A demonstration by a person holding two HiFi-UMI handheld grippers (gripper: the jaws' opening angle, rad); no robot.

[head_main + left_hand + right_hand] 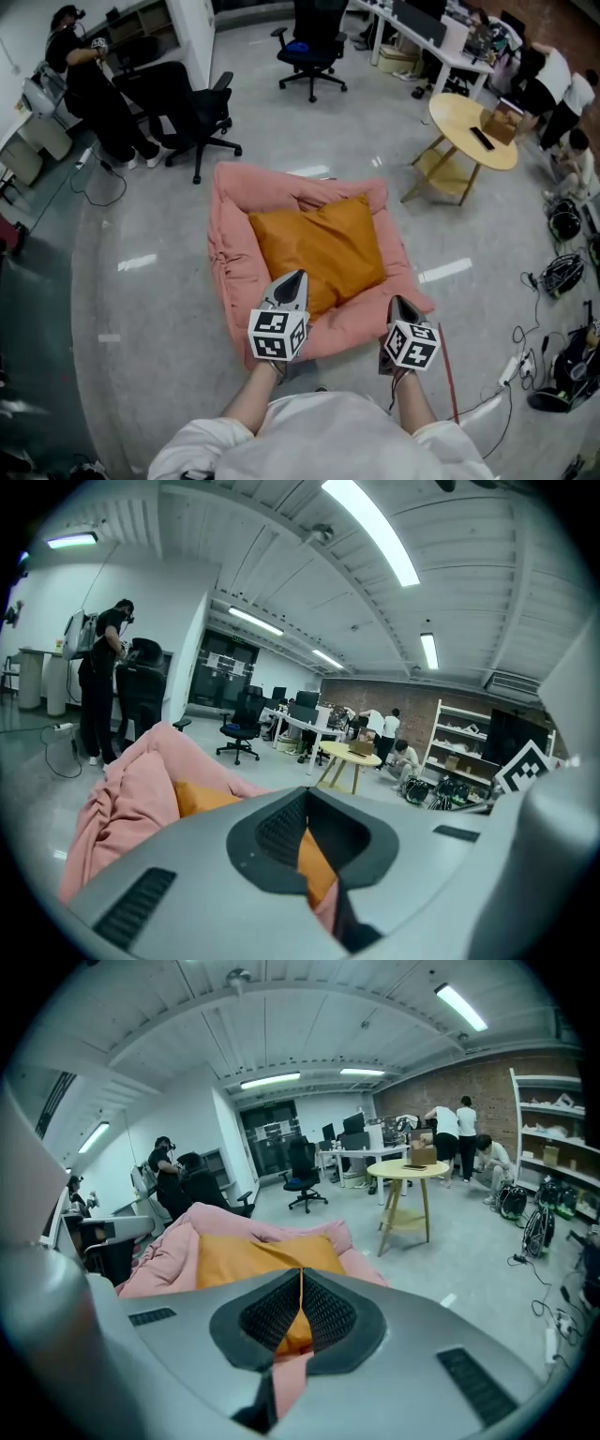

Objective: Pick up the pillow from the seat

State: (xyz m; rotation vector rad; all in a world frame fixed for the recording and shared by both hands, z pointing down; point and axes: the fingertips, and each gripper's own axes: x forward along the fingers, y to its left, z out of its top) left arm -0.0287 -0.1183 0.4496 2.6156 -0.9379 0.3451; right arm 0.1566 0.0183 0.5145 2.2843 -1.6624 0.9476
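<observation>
Head view: I see the pillow (pixel 319 248) lying in the pink seat (pixel 234 202) (on the floor). The left gripper (pixel 292 278) and right gripper (pixel 397 305) are at its near rim.
Left gripper view: jaws together, nothing held.
Right gripper view: jaws together, nothing held.

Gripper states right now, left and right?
Left gripper: jaws closed, holding nothing.
Right gripper: jaws closed, holding nothing.
</observation>
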